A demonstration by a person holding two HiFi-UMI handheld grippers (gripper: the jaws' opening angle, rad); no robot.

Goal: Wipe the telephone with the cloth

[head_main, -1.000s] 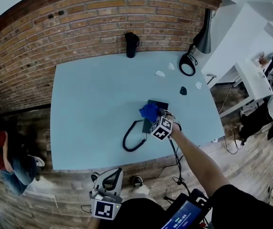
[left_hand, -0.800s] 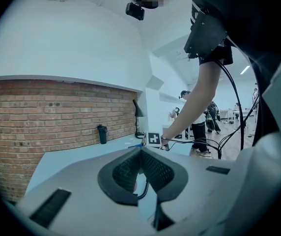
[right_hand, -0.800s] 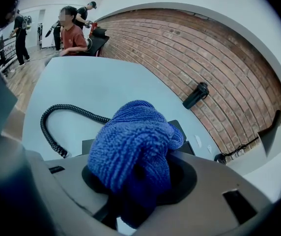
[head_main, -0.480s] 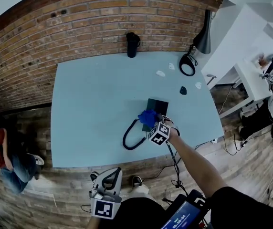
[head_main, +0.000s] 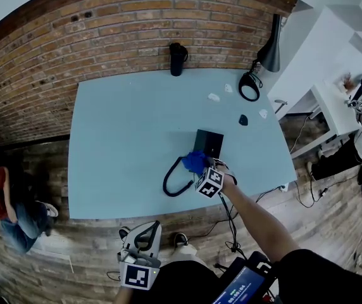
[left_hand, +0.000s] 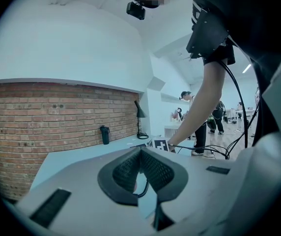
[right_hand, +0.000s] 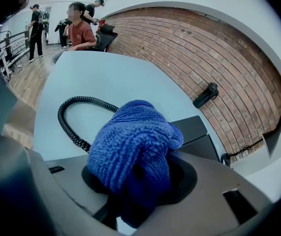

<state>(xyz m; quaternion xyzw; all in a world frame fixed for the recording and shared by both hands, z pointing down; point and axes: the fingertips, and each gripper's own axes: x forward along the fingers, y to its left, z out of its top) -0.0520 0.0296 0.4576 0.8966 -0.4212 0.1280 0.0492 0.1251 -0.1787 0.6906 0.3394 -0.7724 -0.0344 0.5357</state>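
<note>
One gripper works: the right gripper (right_hand: 135, 181) pinches the blue cloth (head_main: 195, 162) at the near edge of the telephone (head_main: 209, 143), mid-table (head_main: 118, 138). The left gripper (left_hand: 141, 167) hangs empty, jaws pressed together. Wiping seems under way; the next move is likely a sweep across the top.

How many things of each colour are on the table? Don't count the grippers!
Black: 4 (phone with its cord, bottle, lamp, small lump)
White: 3 (scraps)
Blue: 1 (cloth, on the phone)
Total: 8
</note>
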